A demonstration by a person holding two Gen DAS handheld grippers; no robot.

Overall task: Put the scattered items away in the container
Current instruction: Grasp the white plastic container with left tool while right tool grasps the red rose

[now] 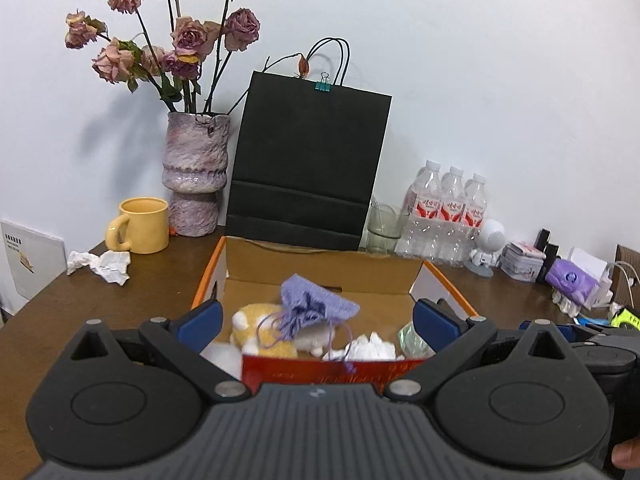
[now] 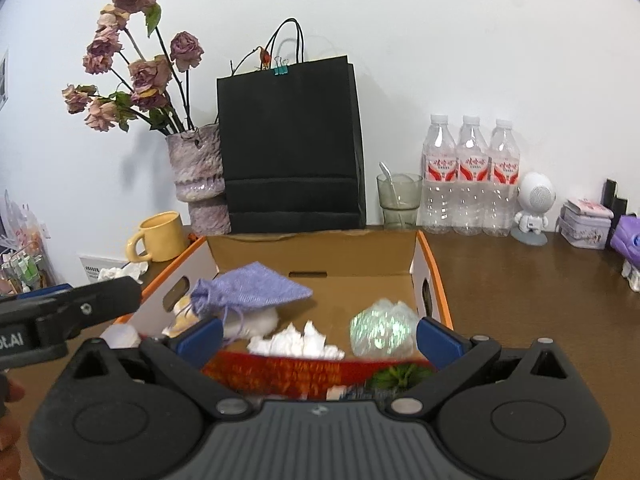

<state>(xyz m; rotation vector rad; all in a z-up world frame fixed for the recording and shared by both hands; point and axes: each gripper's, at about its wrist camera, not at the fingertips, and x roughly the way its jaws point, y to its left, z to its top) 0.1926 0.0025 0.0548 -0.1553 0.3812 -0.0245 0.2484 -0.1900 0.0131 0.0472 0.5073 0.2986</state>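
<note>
Hovering spread-jawed, both claws [image 1: 316,322] [image 2: 320,336] face the filled box [image 2: 316,246].

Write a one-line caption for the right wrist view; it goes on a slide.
Open right gripper poised over a cardboard box holding a purple pouch, crumpled tissue and a shiny wrapper.

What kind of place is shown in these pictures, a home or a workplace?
Probably a home or office desk against a wall. A vase of dried roses, a yellow mug and three water bottles stand behind the cardboard box.
</note>
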